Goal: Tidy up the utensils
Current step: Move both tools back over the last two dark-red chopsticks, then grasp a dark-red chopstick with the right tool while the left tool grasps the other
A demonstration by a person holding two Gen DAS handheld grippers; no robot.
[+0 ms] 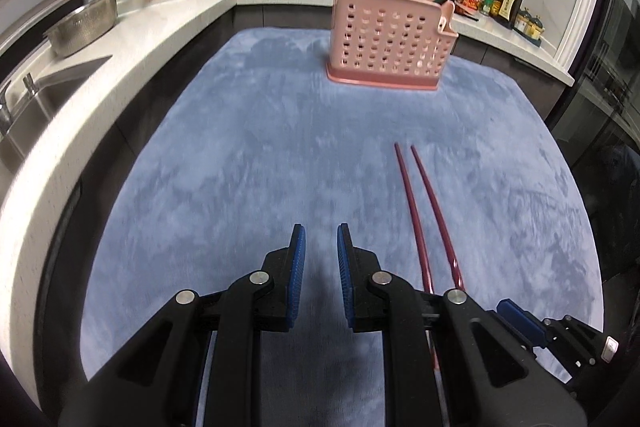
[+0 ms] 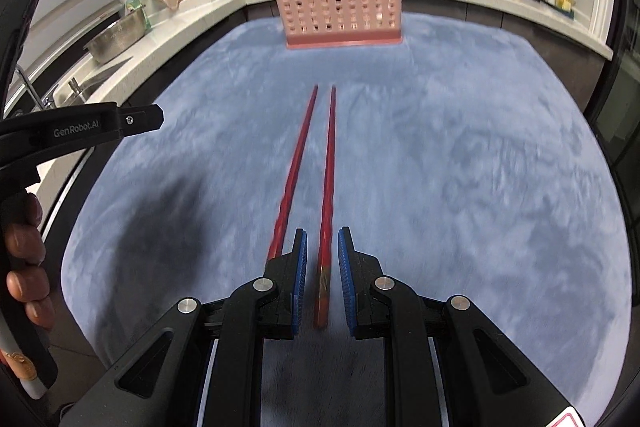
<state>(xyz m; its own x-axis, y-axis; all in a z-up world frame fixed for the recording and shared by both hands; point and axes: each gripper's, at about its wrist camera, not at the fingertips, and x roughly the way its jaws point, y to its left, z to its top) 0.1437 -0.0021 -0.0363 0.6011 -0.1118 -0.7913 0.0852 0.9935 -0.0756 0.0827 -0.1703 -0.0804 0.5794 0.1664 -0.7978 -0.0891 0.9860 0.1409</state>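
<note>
**Kitchen table, chopsticks waiting to be gathered**

Blue plush cloth (image 1: 280, 147) covers a table in a home kitchen. Nearest, the left gripper (image 1: 321, 247) hovers over bare cloth, its blue-padded jaws parted and holding nothing. Beside it, the right gripper (image 2: 322, 251) sits low with its jaws apart around the butt of one chopstick from a dark red pair (image 2: 310, 163); whether the pads touch it cannot be told. The second stick lies just outside the left jaw. Both point toward a pink perforated holder (image 2: 336, 3) standing farther back, already containing several chopsticks. Beyond are countertops and a stove. This looks like the pickup step; next, the jaws likely need closing, then a lift toward the holder.
</note>
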